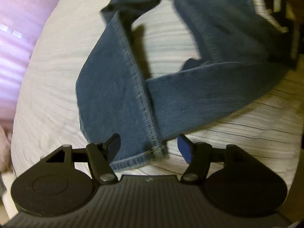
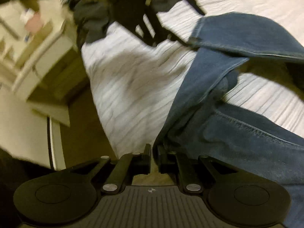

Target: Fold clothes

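Note:
A pair of blue jeans [image 1: 114,87] lies spread on a white ribbed bedspread [image 1: 47,79]. One leg runs toward me and the other crosses under it to the right. My left gripper [image 1: 150,146] is open just above the cloth, and the near leg's hem [image 1: 140,157] lies between its fingers with the pads off it. In the right wrist view my right gripper [image 2: 154,152] is shut on a fold of the jeans [image 2: 218,133]. From its jaws the denim stretches up and to the right over the bedspread [image 2: 129,79].
A pink pillow or cover [image 1: 17,38] lies off the bed's left side. Dark clothes and straps [image 2: 117,11] are heaped at the far end of the bed. A white cabinet [image 2: 38,57] stands beside the bed, with brownish floor [image 2: 81,133] between them.

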### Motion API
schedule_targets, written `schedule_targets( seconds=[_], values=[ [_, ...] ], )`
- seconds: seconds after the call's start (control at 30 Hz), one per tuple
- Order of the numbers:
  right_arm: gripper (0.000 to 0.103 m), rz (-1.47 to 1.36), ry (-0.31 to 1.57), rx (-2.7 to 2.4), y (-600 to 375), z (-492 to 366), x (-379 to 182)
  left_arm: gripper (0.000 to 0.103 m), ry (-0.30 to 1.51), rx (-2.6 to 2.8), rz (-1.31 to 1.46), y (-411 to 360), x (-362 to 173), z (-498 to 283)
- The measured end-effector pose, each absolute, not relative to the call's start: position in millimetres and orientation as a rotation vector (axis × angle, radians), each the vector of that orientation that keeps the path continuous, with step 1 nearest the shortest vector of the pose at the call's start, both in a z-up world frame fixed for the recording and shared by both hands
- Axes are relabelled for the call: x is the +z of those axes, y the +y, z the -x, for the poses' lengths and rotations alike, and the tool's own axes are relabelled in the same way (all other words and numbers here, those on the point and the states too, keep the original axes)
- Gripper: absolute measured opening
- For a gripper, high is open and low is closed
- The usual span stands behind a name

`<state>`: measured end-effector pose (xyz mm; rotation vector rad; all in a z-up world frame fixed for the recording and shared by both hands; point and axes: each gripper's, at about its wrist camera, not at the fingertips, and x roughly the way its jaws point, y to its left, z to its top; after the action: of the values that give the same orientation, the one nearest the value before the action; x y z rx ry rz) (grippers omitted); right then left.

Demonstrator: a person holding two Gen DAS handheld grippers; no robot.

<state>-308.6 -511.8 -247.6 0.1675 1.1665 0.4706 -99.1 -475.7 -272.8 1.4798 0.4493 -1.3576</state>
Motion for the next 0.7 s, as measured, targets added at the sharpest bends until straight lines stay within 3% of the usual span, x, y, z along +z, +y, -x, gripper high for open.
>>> schedule_targets(
  seconds=[0.07,0.13,0.17,0.2,0.23,0.33,0.37,0.43,0.47,0.5,0.53,0.6,0.7],
  values=[
    [0.011,-0.181,1.146,0.464,-513,307,-243,0.064,0.494,-1.299,-1.479,-487,-286,86],
    [0.023,-0.175,1.134,0.452,-517,308,-239,0.065,0.538,-1.271,-1.483,-498,-298,76],
    [0.058,-0.174,1.129,0.439,-520,310,-236,0.063,0.562,-1.278,-1.488,-502,-304,73],
    [0.089,-0.193,1.117,0.419,-525,312,-233,0.049,0.588,-1.306,-1.498,-506,-307,73],
    [0.091,-0.213,1.104,0.399,-531,315,-230,0.032,0.615,-1.337,-1.508,-511,-310,74],
    [0.091,-0.260,1.098,0.332,-543,321,-224,0.030,0.600,-1.364,-1.464,-522,-300,81],
    [0.091,-0.265,1.094,0.318,-546,323,-223,0.035,0.592,-1.372,-1.448,-526,-296,84],
    [0.091,-0.276,1.097,0.294,-551,327,-225,0.058,0.590,-1.350,-1.450,-534,-300,84],
    [0.091,-0.281,1.102,0.283,-554,328,-227,0.060,0.577,-1.333,-1.482,-538,-307,85],
    [0.091,-0.284,1.108,0.272,-556,329,-229,0.056,0.563,-1.315,-1.517,-541,-314,86],
    [0.091,-0.286,1.113,0.261,-559,329,-231,0.028,0.524,-1.293,-1.534,-542,-311,84],
    [0.091,-0.282,1.113,0.245,-563,329,-234,0.006,0.436,-1.245,-1.557,-544,-301,79],
    [0.091,-0.286,1.097,0.211,-570,332,-232,0.004,0.326,-1.148,-1.547,-551,-274,60]
  ],
)
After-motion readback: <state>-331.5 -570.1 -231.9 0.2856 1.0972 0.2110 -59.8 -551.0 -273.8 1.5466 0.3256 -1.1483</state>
